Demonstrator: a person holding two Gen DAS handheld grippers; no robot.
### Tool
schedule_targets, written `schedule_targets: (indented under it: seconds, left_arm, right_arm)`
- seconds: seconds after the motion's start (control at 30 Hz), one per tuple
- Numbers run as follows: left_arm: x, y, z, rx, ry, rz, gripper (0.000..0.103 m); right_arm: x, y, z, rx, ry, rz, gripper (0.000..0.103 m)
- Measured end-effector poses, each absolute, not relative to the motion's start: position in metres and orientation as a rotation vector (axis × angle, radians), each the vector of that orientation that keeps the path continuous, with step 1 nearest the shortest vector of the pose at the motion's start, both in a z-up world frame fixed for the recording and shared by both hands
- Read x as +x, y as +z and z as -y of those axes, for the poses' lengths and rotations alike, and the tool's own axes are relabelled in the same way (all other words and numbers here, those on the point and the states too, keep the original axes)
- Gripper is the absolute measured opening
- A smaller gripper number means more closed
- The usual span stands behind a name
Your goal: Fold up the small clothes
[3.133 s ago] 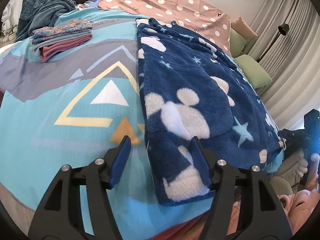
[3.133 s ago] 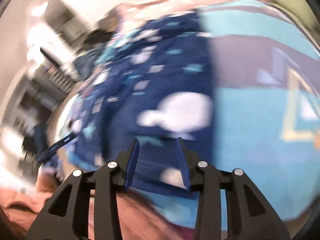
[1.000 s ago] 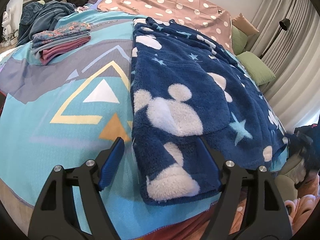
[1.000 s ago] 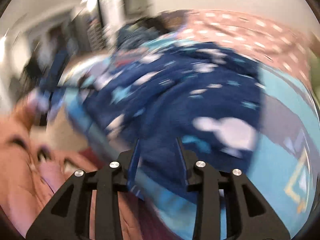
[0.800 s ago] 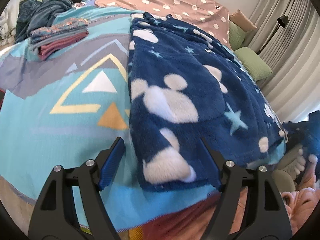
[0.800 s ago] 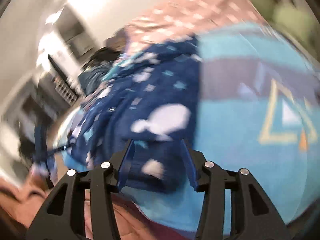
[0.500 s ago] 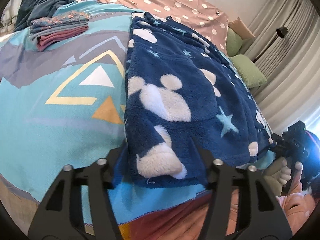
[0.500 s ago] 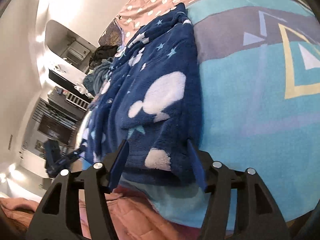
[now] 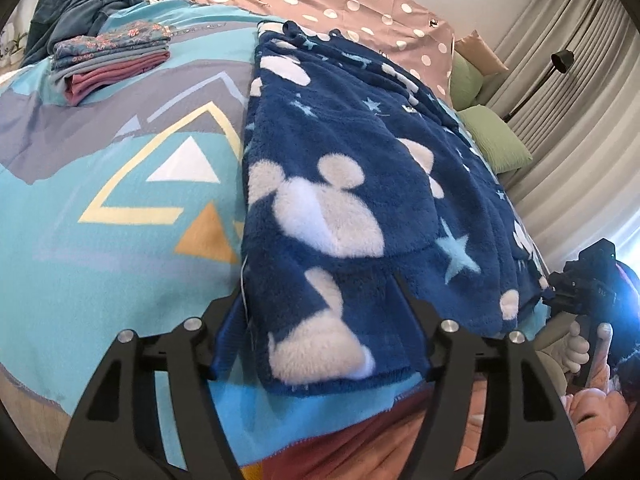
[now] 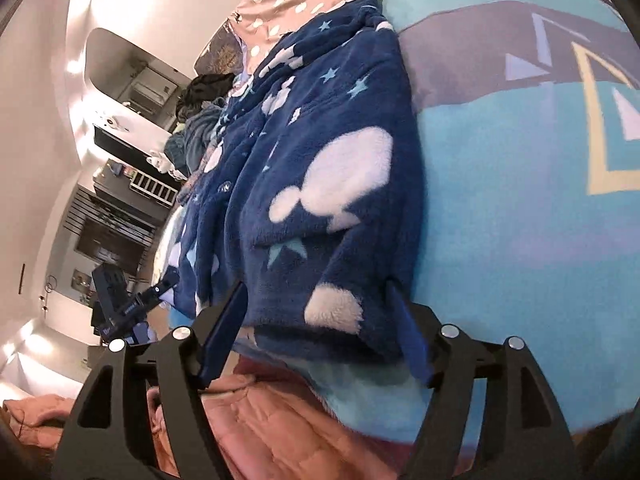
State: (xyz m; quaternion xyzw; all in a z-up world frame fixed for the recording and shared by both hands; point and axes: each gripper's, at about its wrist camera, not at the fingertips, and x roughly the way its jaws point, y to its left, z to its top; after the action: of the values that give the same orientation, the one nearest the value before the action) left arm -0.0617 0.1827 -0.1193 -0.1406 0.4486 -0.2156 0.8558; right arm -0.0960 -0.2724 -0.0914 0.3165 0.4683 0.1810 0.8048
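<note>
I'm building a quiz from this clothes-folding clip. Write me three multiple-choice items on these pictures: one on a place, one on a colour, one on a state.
1. Where is the stack of folded clothes?
A. On the turquoise patterned blanket, left of and beyond the garment
B. On the green pillow
C. On the floor

2. What colour is the fluffy fleece garment with white mouse-head shapes?
A. Pink
B. Dark blue
C. Grey

3. How does the garment's near hem sit relative to the left gripper?
A. Far away from it
B. Hanging lifted in the air
C. Between its spread fingers, lying on the bed

Answers: 1 A, the stack rests on the blanket at upper left. 2 B, its pile is navy. 3 C, the hem lies flat between the opening jaws.
</note>
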Motion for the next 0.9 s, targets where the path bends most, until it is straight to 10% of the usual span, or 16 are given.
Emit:
schedule_targets:
  seconds: [0.53, 0.6, 0.67, 0.7, 0.9]
  left_arm:
    - [-0.06, -0.124, -0.188, -0.334, -0.481, -0.969, 0.068]
    - [-0.055, -0.122, -0.187, -0.35, -0.501, -0.937, 0.053]
    - [-0.05, -0.123, -0.184, -0.356, -0.5, -0.934, 0.016]
    - [-0.047, -0.122, -0.183, -0.385, -0.514, -0.926, 0.016]
    - [-0.058, -0.075, -0.179, -0.37, -0.585, -0.735, 0.014]
  right_arm:
    - [-0.086, -0.109, 0.282, 0.756, 0.425, -1.01, 0.084]
    - [-0.074, -0.118, 0.285, 0.849, 0.53, -0.954, 0.083]
    - [-0.06, -0.133, 0.284, 0.938, 0.595, -0.97, 0.035]
    - [-0.056, -0.14, 0.282, 0.971, 0.603, -0.994, 0.025]
    - [-0.064, -0.094, 0.281, 0.934, 0.673, -0.807, 0.016]
